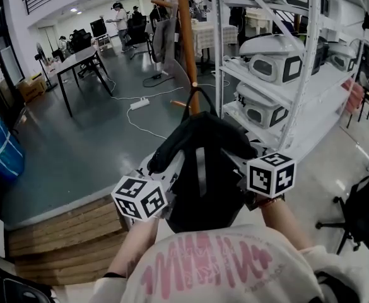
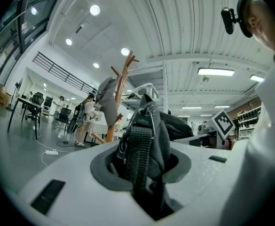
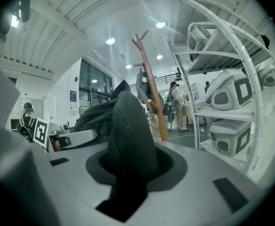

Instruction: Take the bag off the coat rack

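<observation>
No text fully legible.

Head view: white shirt (image 1: 200, 265) carries large pink block lettering. It is seen from above and foreshortened, so the letters cannot be deciphered.

2 marker cubes, left cube (image 1: 140, 197) and right cube (image 1: 271, 174): black-and-white square code patterns only, no letters or digits.

Right gripper view: 1 small blue sign (image 3: 73, 96) on the far wall, print too small to read.

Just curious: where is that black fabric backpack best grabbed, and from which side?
By the black backpack's shoulder straps, one from each side: left gripper shut on the ribbed webbing strap, right gripper on the padded stitched strap. Both are narrow, clear of the body.
</observation>
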Motion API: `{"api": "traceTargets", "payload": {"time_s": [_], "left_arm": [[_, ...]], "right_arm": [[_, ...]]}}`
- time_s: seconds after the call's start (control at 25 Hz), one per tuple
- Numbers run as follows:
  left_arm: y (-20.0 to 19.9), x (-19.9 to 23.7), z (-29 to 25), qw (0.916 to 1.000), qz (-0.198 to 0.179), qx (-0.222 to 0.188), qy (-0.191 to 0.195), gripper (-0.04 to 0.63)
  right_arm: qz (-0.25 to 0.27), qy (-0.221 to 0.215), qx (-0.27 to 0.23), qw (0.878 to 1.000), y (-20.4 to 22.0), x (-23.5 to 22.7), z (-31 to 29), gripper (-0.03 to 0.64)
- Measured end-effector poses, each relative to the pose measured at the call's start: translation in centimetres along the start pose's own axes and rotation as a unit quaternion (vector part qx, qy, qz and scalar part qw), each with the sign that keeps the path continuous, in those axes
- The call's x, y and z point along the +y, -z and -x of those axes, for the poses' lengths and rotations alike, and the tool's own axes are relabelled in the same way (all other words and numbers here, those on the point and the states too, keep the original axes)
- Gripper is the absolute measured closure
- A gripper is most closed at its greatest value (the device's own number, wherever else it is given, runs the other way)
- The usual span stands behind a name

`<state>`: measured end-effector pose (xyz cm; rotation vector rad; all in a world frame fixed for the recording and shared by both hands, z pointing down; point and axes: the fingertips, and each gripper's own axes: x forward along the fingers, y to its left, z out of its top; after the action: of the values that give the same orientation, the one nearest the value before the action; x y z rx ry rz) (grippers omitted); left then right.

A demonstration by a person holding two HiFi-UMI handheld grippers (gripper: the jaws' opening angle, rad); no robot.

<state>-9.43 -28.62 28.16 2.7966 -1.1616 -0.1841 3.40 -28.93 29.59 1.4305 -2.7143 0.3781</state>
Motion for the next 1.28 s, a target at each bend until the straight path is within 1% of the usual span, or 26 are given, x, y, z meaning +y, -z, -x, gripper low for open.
{"api": "traceTargets", "payload": {"time_s": [0.28,0.56,0.72,0.92,1.16,1.28], "left_arm": [[1.1,-2.2,2.8,0.9998,0.007,0.004,0.019,0.483],[3.2,-4.5,5.2,0.9991,0.009,0.023,0.034,0.483],[5.3,-4.9,6.6,0.9985,0.025,0.033,0.037,0.483],[7.8,-5.1,8.2,0.9974,0.036,0.054,0.032,0.483],[10.0,-5.4,8.7,0.9956,0.055,0.069,0.033,0.483],[10.8,-5.9,9.5,0.995,0.06,0.072,0.034,0.483]], "right_arm": [[-0.006,0.019,-0.002,1.0,2.0,2.1,3.1,0.489],[-0.026,0.028,0.003,0.999,4.9,3.7,5.9,0.485],[-0.028,0.032,0.018,0.999,7.2,4.3,6.5,0.485],[-0.045,0.035,0.047,0.997,10.2,5.1,6.8,0.486],[-0.049,0.041,0.077,0.995,12.5,5.0,6.9,0.489],[-0.045,0.034,0.084,0.995,13.4,5.3,7.0,0.491]]}}
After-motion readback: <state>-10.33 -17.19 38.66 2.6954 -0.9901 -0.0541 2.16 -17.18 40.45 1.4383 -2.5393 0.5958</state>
